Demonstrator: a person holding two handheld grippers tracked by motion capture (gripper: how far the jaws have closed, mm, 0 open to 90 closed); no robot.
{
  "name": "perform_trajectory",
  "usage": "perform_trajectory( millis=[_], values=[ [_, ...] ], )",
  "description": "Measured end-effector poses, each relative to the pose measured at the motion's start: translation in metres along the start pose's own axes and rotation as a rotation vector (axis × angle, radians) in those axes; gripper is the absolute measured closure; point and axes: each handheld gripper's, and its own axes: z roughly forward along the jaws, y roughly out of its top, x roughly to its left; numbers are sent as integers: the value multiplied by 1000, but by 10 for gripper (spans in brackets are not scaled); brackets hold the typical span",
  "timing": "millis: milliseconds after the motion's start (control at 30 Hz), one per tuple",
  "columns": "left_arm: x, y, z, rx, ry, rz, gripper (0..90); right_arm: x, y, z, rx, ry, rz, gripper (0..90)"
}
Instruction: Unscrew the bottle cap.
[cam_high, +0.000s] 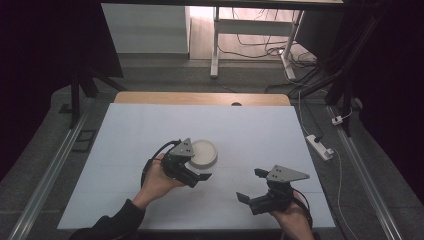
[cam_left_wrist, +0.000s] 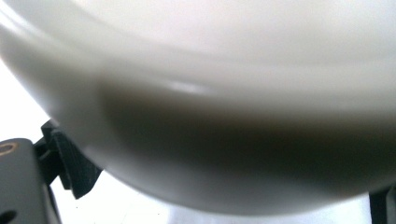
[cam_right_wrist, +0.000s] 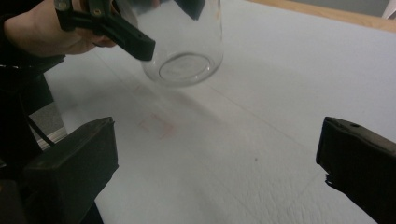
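- Although the work is only at its beginning as far as I can judge, my left gripper (cam_high: 192, 167) already has the bowl (cam_high: 204, 153) by its near-left rim, one jaw inside and one outside.
- From the right gripper view, the bowl (cam_right_wrist: 187, 51) looks lifted and tilted above the white table cover (cam_right_wrist: 261, 93), its base turned toward the camera; I cannot tell if any edge touches the surface.
- What is left, I think, is to carry it somewhere and put it down; I see no place marked for this.
- My right gripper (cam_high: 252, 185) waits near the right front edge, well apart from the bowl, jaws wide open and holding nothing.
- Concerning contents: the bowl seems empty, and the left gripper view shows its pale, smooth wall (cam_left_wrist: 224, 70) very close, with nothing inside.
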Motion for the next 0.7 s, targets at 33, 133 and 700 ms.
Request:
perform_trajectory(
  millis=[33, 133, 700],
  values=[
    [0, 0, 0, 0, -2, -1, 76, 1, 2, 1, -4, 3, -1, 0],
    [0, 0, 0, 1, -2, 1, 76, 2, 9, 6, -8, 20, 8, 0],
    [-2, 0, 3, 6, -17, 3, 76, 10, 37, 33, 0, 34, -41, 0]
  ],
)
